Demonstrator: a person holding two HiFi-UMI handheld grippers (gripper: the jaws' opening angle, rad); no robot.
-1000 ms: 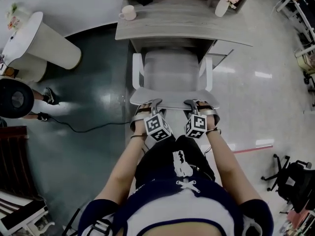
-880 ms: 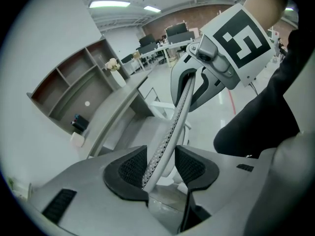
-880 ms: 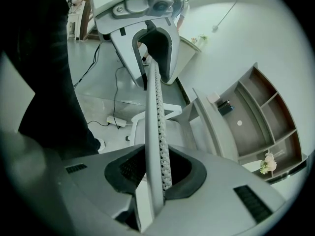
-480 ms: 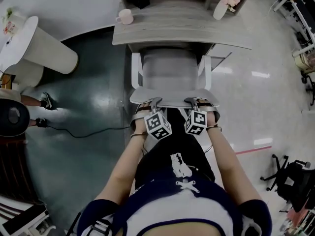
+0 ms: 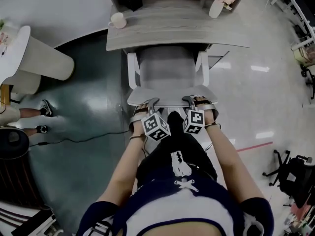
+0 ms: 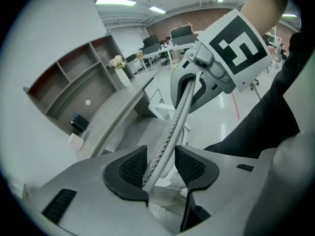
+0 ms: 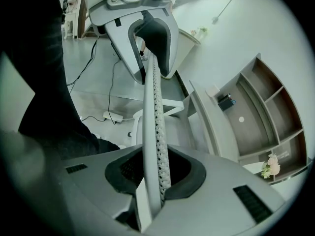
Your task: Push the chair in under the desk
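- Grey mesh chair back [image 5: 172, 96] sits loose between our left gripper's [image 5: 147, 104] wide jaws.
- The seat [image 5: 167, 70] is partly under the desk [image 5: 172, 28]; we judge more pushing remains.
- Our right gripper's [image 5: 192, 102] jaws have just been closing and pinch that back.

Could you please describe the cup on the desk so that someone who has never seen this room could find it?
Find the grey desk with the white chair partly under it. The cup stands at the desk's front corner, left in the head view. Small, pale and handled, it differs from the dark box behind it and the flower vase at the other end.
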